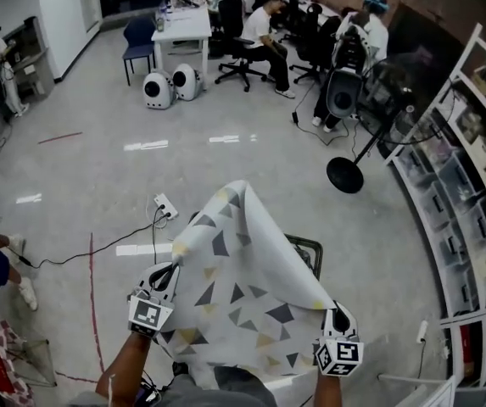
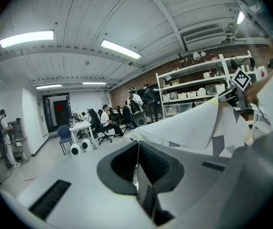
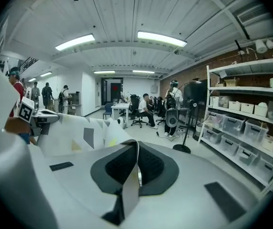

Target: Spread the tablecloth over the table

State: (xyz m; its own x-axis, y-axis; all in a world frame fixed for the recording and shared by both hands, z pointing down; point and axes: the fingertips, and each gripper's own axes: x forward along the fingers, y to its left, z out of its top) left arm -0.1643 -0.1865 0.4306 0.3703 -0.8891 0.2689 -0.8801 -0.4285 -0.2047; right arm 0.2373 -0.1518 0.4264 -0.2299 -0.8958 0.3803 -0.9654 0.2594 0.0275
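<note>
- Two hand-held grippers carry a white tablecloth with grey and yellow triangles [image 1: 241, 265] between them.
- Jaws of the left gripper [image 1: 171, 270] are closed tight on its edge.
- Jaws of the right gripper [image 1: 334, 311] pinch the opposite edge.
- Between them the cloth billows upward, above the pale floor [image 1: 98, 176].

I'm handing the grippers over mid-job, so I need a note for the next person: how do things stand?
Left gripper: shut on the near edge of the tablecloth.
Right gripper: shut on the same edge.
Cloth: in the air, bulging up and away between both grippers, not lying flat.
Done: cloth gripped on both sides.
Left: lower it and spread it flat; the table is not clearly in view.
</note>
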